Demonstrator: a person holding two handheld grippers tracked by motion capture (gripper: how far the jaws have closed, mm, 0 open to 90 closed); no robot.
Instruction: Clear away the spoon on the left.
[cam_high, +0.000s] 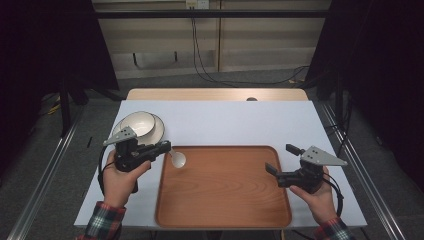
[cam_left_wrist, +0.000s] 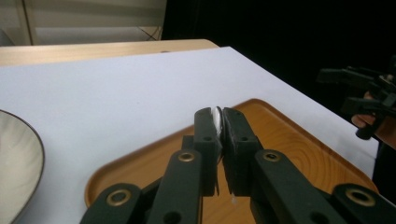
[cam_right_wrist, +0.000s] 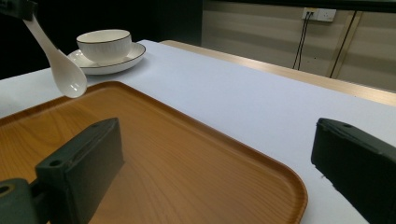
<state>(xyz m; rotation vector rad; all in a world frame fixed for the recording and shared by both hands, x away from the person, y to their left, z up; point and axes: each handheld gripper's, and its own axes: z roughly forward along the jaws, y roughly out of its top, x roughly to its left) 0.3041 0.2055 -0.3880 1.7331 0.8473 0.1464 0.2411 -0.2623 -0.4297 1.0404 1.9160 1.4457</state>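
Spoon (cam_high: 177, 158), one, pinched by left gripper (cam_high: 165, 146) over one tray (cam_high: 225, 210); right gripper (cam_high: 282, 160) spread; one bowl (cam_high: 137, 123).

A recording lab or studio, by all appearances, rather than a home: beyond the jaws, black curtains (cam_high: 45, 45) hang on both sides of a white-topped table (cam_high: 240, 122), metal rails (cam_high: 45, 175) run along a grey carpeted floor (cam_high: 350, 100), and cables (cam_high: 200, 55) drop from a wall socket (cam_right_wrist: 319, 14) on a plain panelled wall, though the dark edges hide much.
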